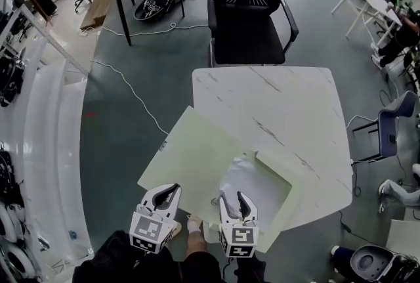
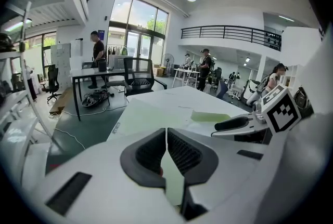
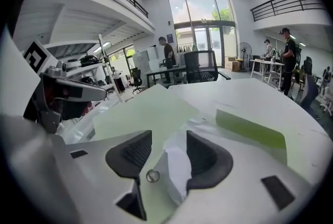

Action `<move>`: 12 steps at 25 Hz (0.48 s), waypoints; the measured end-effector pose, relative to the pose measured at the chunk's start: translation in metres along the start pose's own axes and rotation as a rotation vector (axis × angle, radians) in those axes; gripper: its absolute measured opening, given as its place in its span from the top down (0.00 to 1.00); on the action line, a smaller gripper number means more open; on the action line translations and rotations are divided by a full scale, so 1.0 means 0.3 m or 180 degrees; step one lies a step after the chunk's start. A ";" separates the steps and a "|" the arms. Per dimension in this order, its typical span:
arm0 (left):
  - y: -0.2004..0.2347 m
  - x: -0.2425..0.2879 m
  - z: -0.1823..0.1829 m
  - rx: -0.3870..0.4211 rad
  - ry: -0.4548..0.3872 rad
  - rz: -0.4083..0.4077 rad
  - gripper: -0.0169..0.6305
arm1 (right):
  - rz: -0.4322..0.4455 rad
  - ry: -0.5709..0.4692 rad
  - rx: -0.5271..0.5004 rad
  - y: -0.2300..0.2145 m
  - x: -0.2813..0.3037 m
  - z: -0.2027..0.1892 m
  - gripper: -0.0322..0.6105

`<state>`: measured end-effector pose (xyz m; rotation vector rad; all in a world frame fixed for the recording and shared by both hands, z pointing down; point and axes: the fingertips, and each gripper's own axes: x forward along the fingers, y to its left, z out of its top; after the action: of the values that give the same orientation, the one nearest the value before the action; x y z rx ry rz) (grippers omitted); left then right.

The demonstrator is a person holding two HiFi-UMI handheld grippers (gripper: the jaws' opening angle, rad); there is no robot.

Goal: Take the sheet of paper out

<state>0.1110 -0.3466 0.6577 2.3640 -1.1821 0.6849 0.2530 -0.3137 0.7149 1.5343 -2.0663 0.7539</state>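
While open, R gripper (image 3: 169,138) astride paper (image 3: 177,167)

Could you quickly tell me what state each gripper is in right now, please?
Left gripper: jaws shut; whether they pinch the green folder cannot be told.
Right gripper: jaws open, the white sheet of paper between them.

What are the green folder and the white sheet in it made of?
The green folder is likely thin plastic, smooth and matte, and it carries a metal-looking snap. The white sheet looks like matte paper, with soft crumples.
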 end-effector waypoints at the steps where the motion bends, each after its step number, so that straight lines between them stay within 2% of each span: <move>1: 0.002 0.001 -0.006 -0.0016 0.0009 0.0004 0.93 | 0.0025 0.0052 0.0003 0.006 0.013 -0.009 0.60; 4: 0.010 0.007 -0.019 -0.0049 0.0029 0.0016 0.93 | 0.0099 0.0219 -0.0007 0.020 0.053 -0.043 0.50; 12: 0.036 0.033 -0.055 -0.0136 0.0086 0.0101 0.93 | 0.0122 0.0550 -0.0138 0.014 0.133 -0.117 0.47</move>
<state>0.1034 -0.3496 0.6782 2.2985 -1.2134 0.6929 0.2392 -0.3178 0.7662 1.3596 -1.9766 0.8203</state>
